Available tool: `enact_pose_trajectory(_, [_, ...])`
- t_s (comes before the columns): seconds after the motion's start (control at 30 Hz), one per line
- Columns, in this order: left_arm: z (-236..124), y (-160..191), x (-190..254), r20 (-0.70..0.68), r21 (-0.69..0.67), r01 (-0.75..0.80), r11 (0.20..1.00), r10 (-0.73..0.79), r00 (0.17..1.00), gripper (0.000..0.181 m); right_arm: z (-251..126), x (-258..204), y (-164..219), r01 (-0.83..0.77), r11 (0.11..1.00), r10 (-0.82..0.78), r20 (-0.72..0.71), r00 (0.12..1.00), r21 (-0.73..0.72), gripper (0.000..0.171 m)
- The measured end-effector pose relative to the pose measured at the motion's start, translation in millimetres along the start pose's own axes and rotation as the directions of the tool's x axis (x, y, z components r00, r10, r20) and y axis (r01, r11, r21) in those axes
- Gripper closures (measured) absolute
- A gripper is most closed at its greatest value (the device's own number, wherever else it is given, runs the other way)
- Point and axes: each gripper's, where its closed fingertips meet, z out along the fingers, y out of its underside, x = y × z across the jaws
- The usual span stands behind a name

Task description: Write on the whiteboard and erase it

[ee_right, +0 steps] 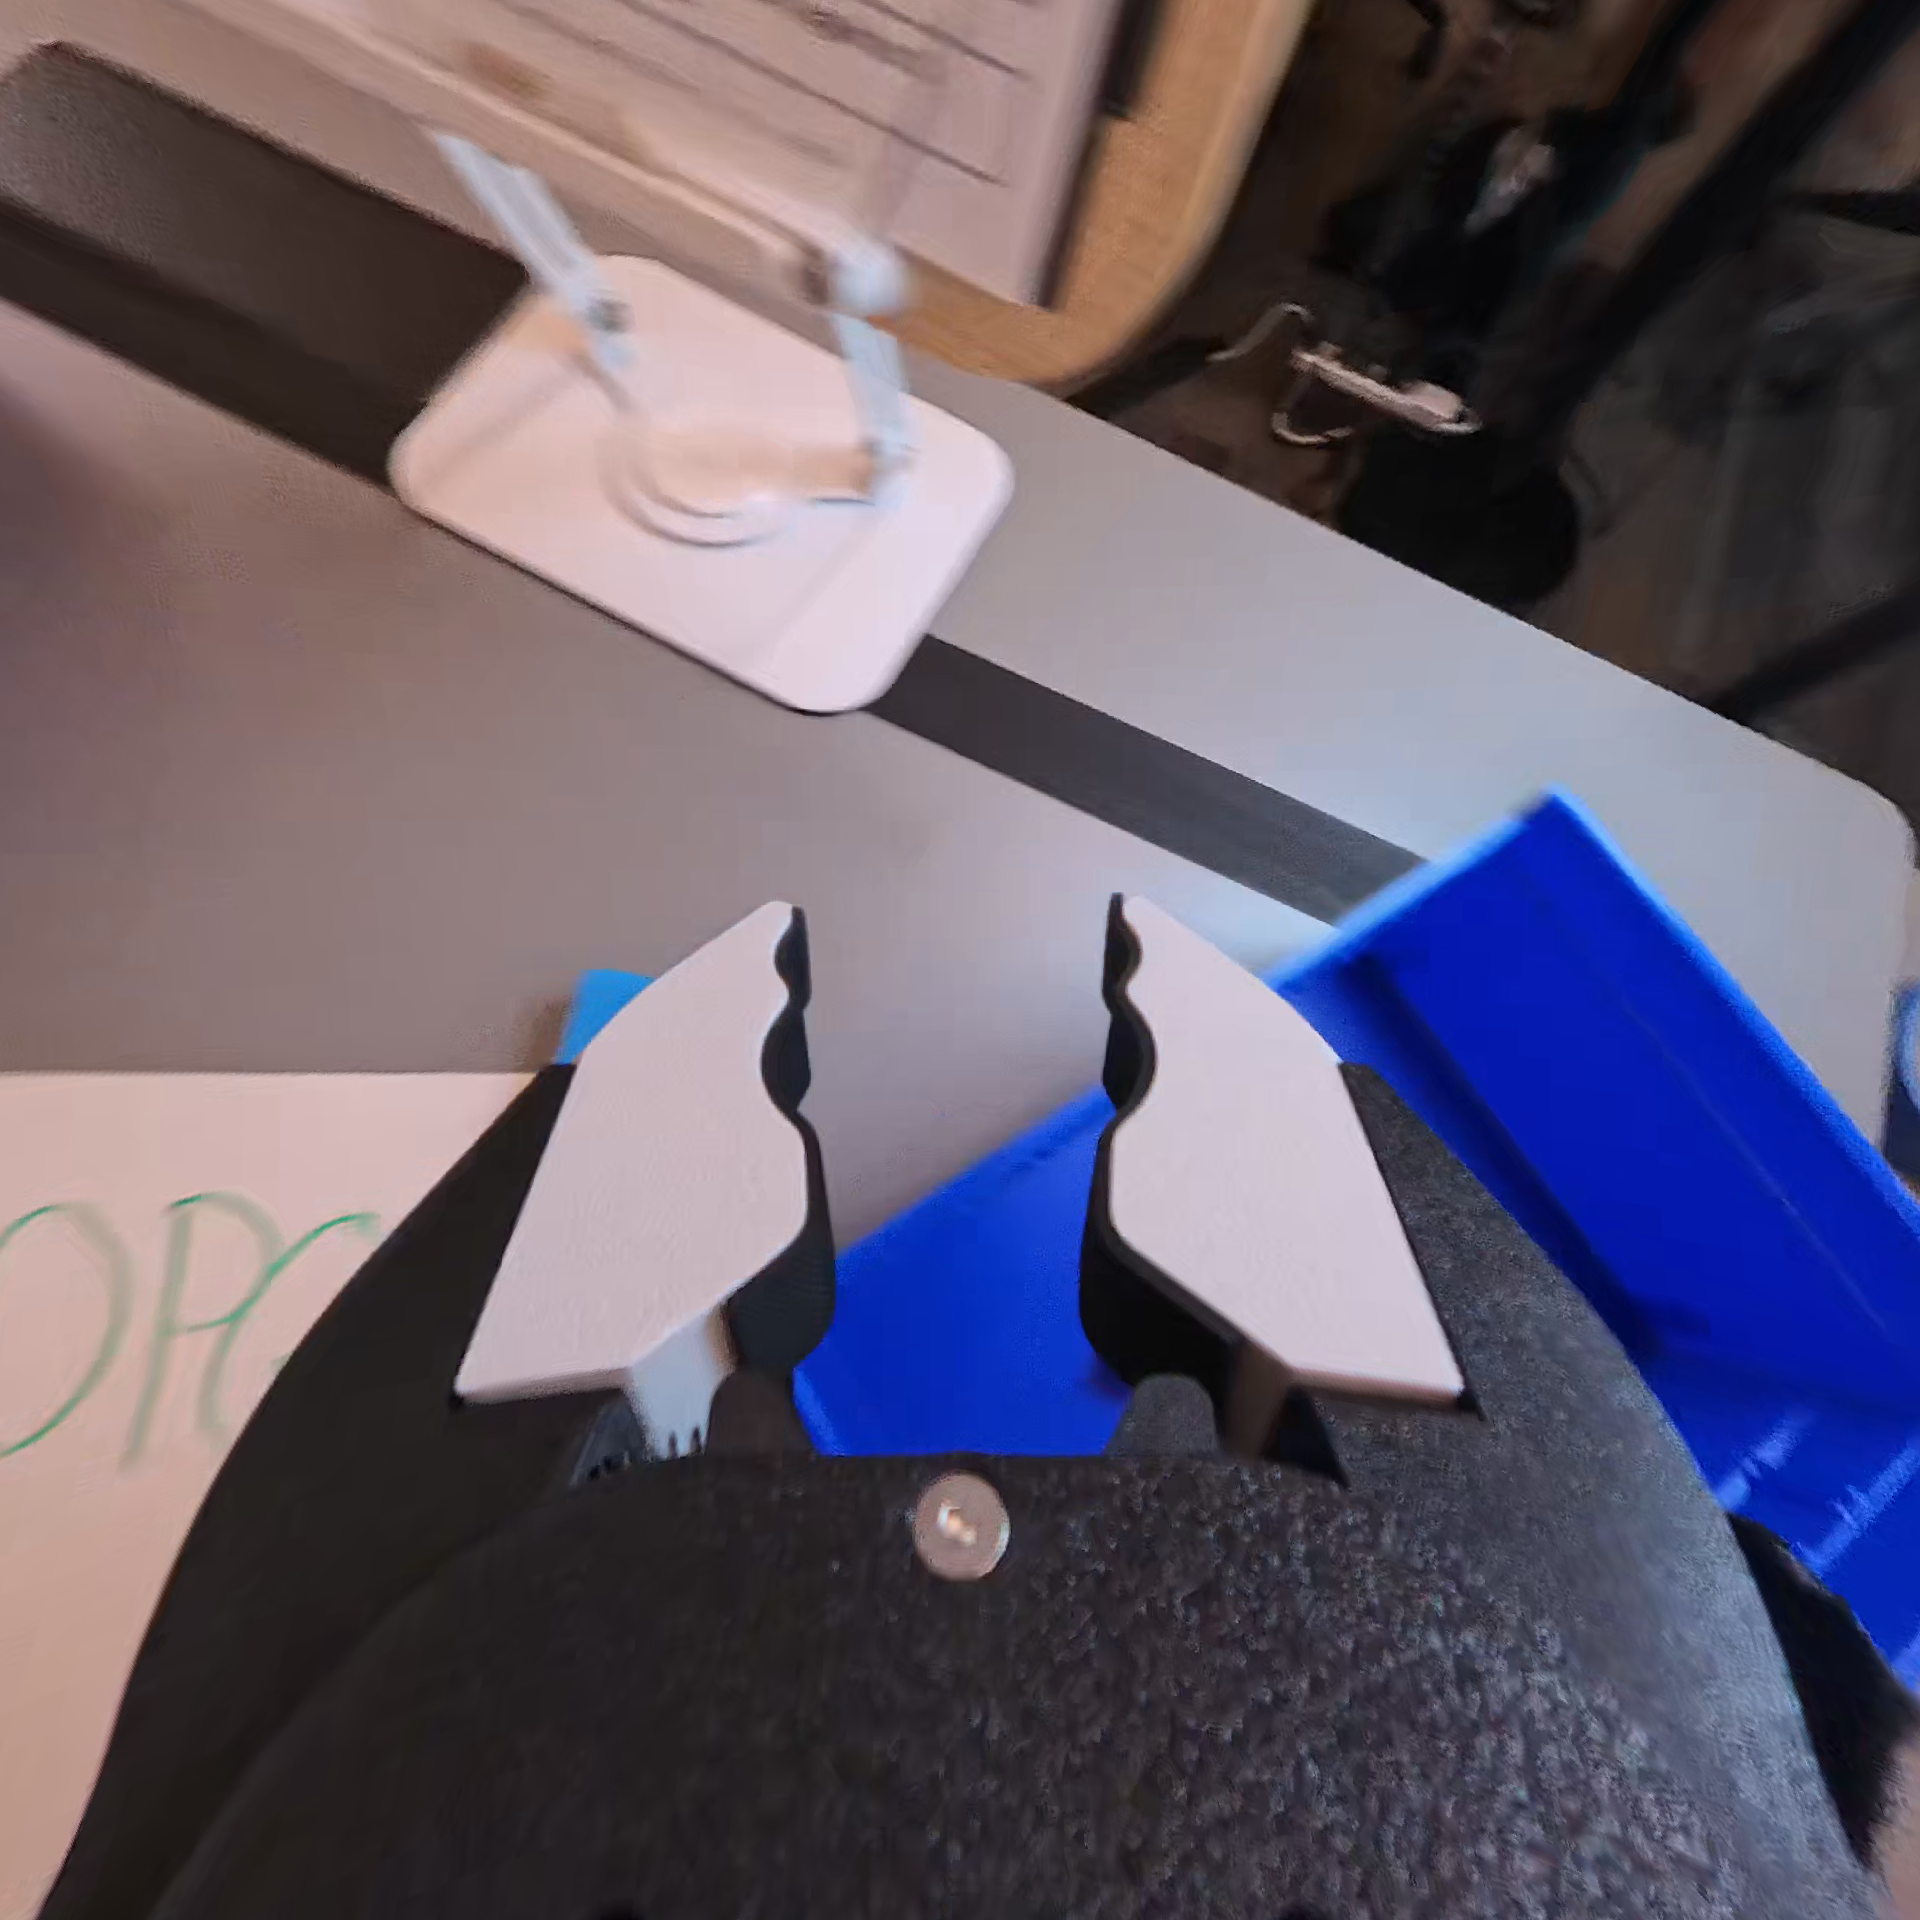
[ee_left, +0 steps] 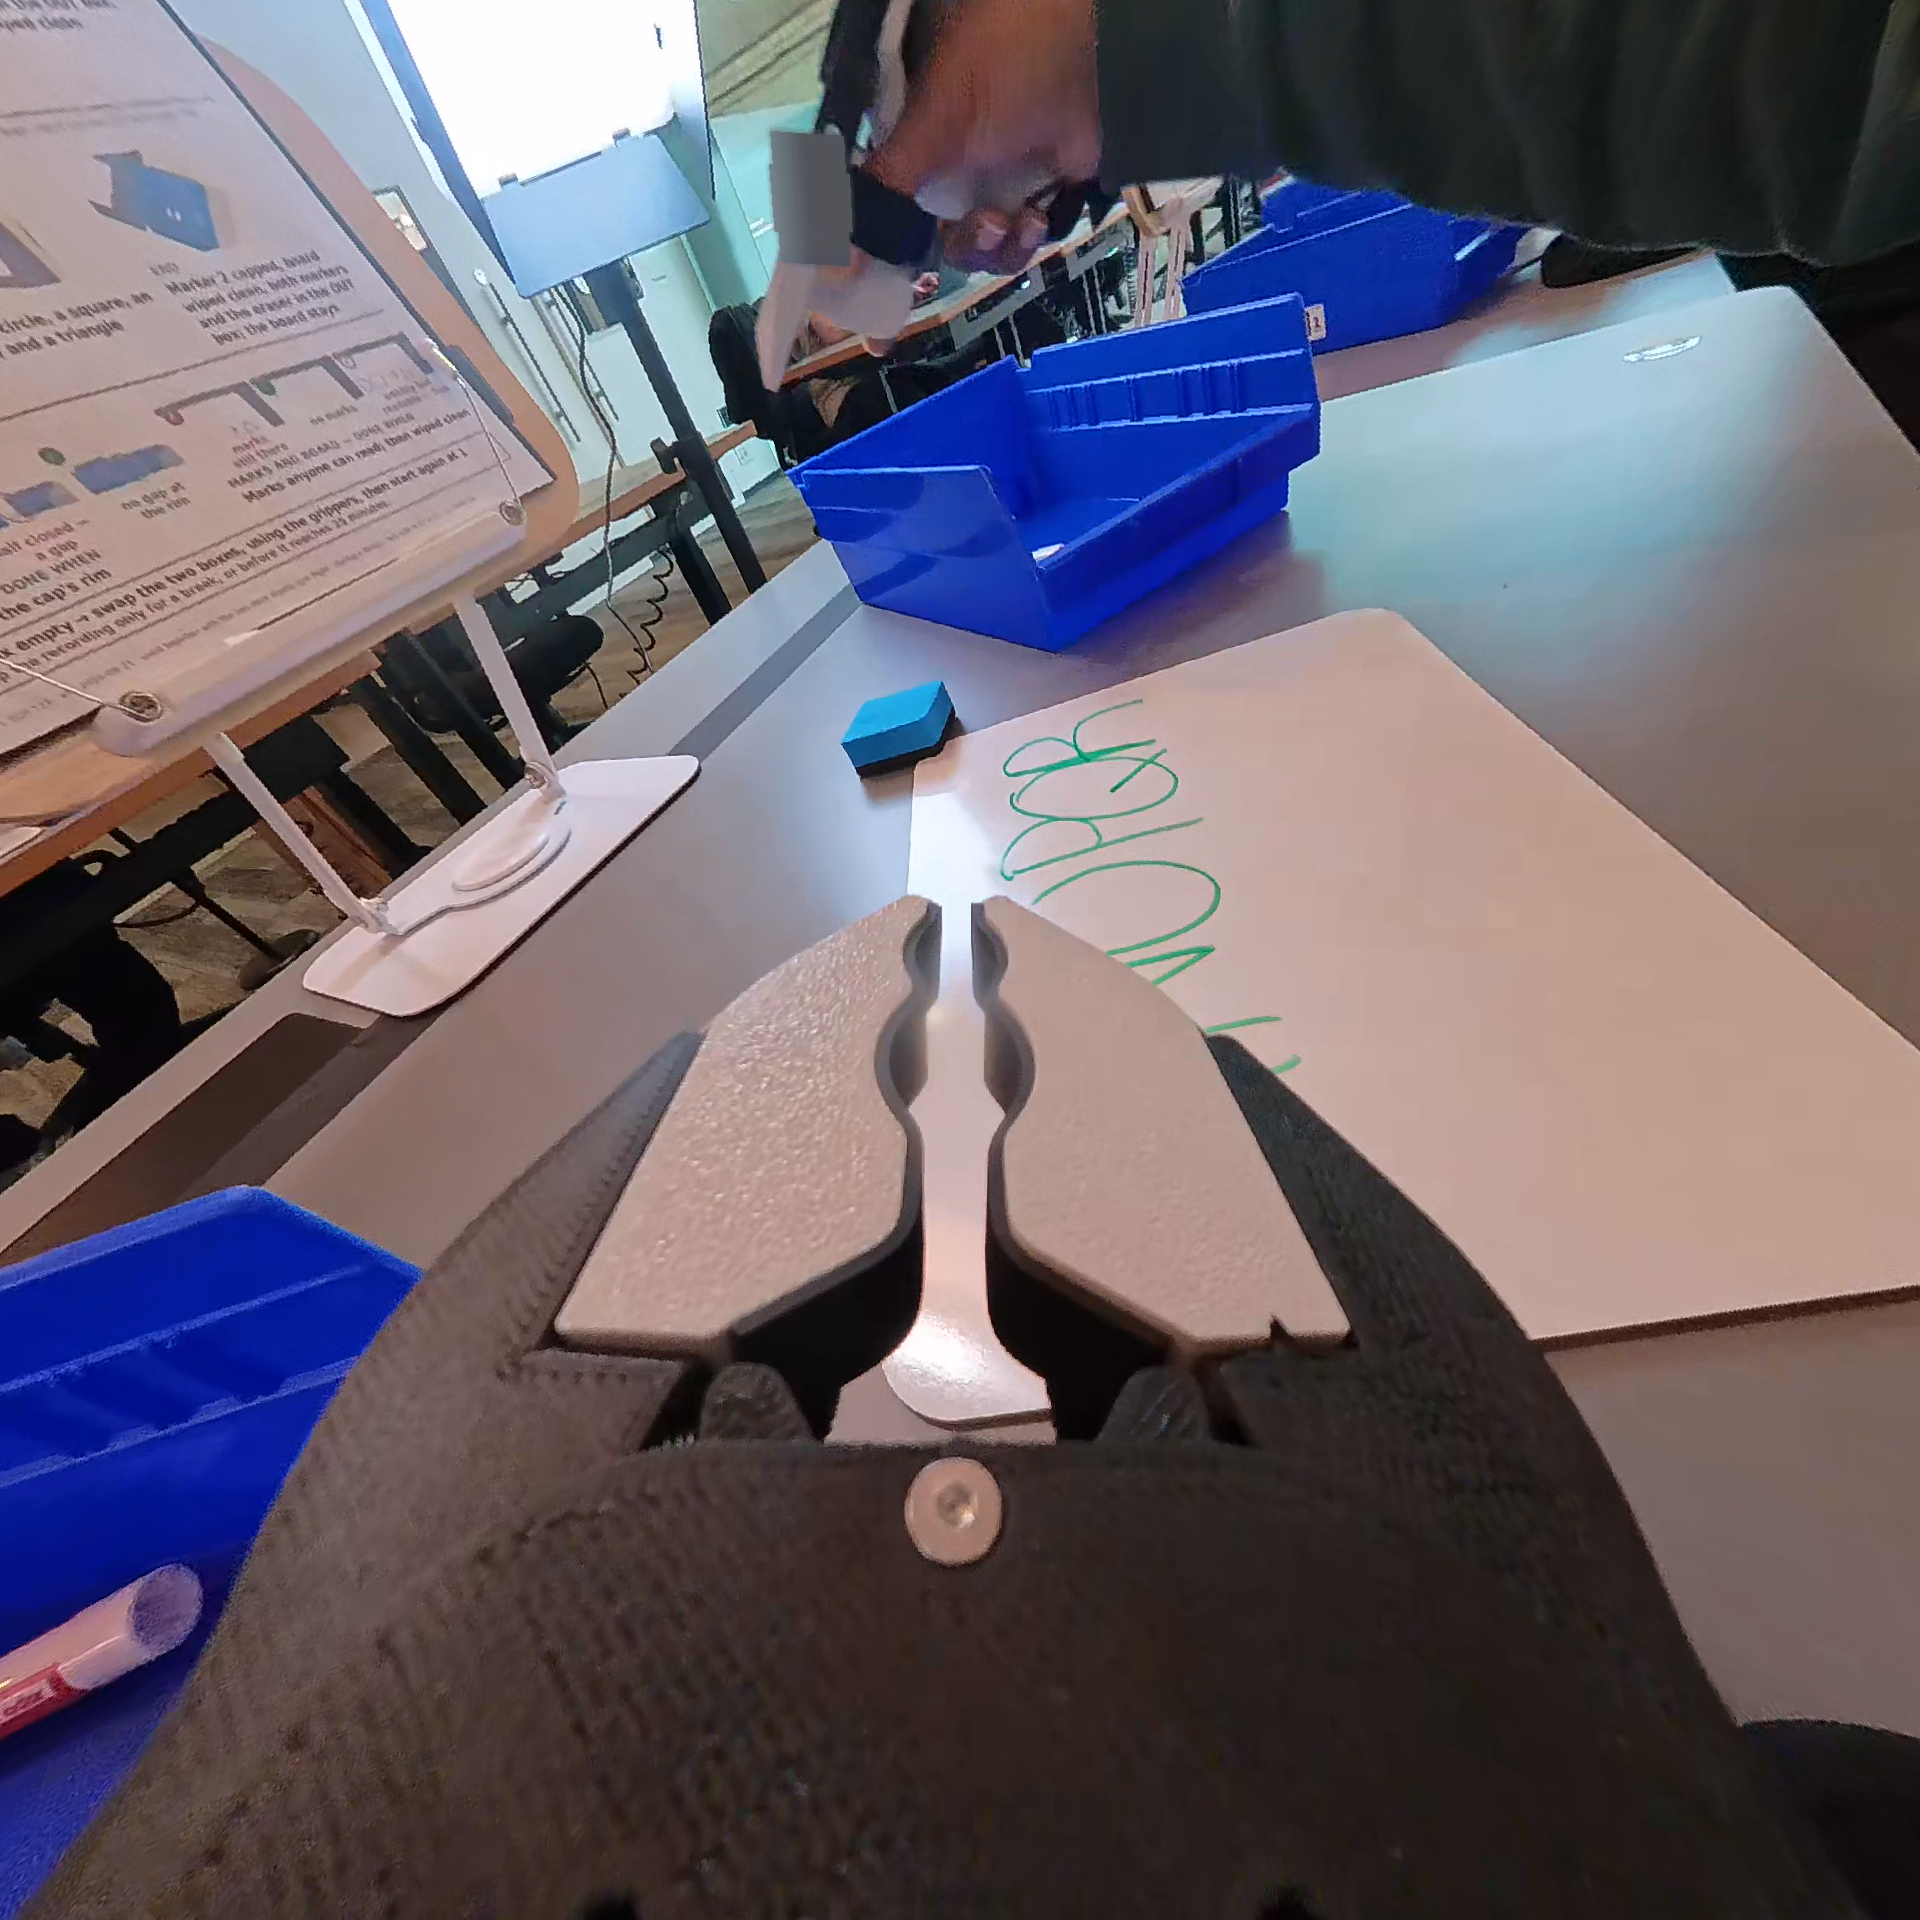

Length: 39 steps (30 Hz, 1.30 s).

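Whiteboard (ee_left: pixel 1455 987): flat on the grey table (ee_left: pixel 1662 499), under and ahead of the left gripper; green handwriting (ee_left: pixel 1112 831) runs just right of that gripper's tips
Left gripper (ee_left: pixel 956 914): low over the near corner of the board, jaws nearly together with a thin gap, nothing between them
Eraser (ee_left: pixel 899 725): blue foam with a dark base, on the table ahead of the left gripper, touching or just off the board's far corner, cannot tell which
Far bin (ee_left: pixel 1049 499): blue, beyond the eraser, ahead and slightly right of the left gripper
Near bin (ee_left: pixel 156 1382): blue, at the left gripper's left side; a marker (ee_left: pixel 94 1652) lies in it
Right gripper (ee_right: pixel 956 909): jaws apart, holding nothing; view blurred
Bin under right gripper (ee_right: pixel 1558 1091): blue, below and right of its tips
Sheet stand (ee_right: pixel 707 488): white base on the table, ahead of the right gripper
Whiteboard, right view (ee_right: pixel 208 1195): left of the right gripper, green marks showing
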Motion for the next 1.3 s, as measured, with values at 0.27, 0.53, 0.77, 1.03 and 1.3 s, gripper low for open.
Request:
enact_pose_trajectory(0.27, [-3.2, 2.9, 1.0, -0.007, -0.015, -0.004, 1.000, 0.004, 1.000, 0.176, 52.6, -134.8, 46.1, 0.095, 0.989, -0.075, 0.170, 0.983, -0.115, 0.103])
enact_pose_trajectory(0.53, [-1.0, 6.2, 8.6, -0.037, -0.031, -0.008, 0.999, 0.006, 0.999, 0.175, 81.9, -120.2, 93.8, -0.045, 0.989, 0.053, 0.053, 0.997, -0.139, 0.098])
enact_pose_trajectory(0.77, [-0.7, 8.2, 5.6, -0.029, -0.036, 0.002, 0.999, -0.003, 1.000, 0.175, 86.8, -115.2, 102.6, -0.074, 0.990, 0.081, 0.056, 0.995, -0.123, 0.100])
enact_pose_trajectory(1.03, [-0.1, 10.5, 5.4, -0.033, -0.041, 0.009, 0.999, -0.011, 0.999, 0.175, 86.7, -111.6, 106.4, -0.076, 0.992, 0.080, 0.031, 0.996, -0.104, 0.096])
enact_pose_trajectory(1.3, [0.3, 12.2, 5.4, -0.036, -0.046, 0.012, 0.999, -0.014, 0.999, 0.175, 85.3, -109.6, 106.3, -0.067, 0.994, 0.068, 0.011, 0.998, -0.089, 0.097])
